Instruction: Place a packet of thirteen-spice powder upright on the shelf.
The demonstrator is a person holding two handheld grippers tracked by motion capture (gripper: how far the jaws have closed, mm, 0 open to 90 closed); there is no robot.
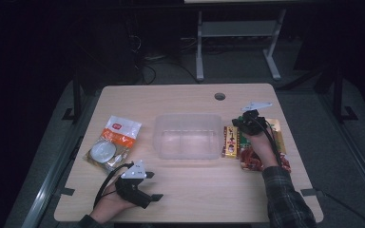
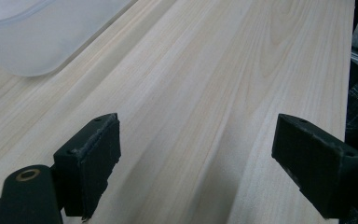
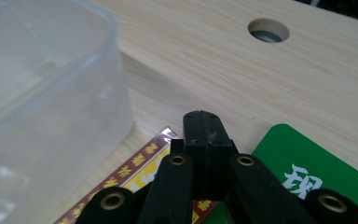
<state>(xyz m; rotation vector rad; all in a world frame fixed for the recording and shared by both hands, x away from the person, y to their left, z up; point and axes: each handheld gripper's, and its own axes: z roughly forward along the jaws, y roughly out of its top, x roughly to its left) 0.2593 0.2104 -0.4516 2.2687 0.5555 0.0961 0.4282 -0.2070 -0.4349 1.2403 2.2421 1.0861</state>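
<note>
Green packet (image 3: 307,172): I read one large white Chinese character, cut off by my gripper arm.
Red-bordered packet (image 3: 142,165): I see gold Chinese characters along its edge, too small to read.
Orange-and-white bag (image 1: 119,130): red logo, illegible.

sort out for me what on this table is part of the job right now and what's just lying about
In the job:
- right gripper, jaws shut, over the snack packets
- red-and-yellow packet and green packet just under those jaws
- clear plastic bin beside them, probably their destination

Lying about:
- orange-and-white bag at the left
- left gripper, open over bare table
</note>
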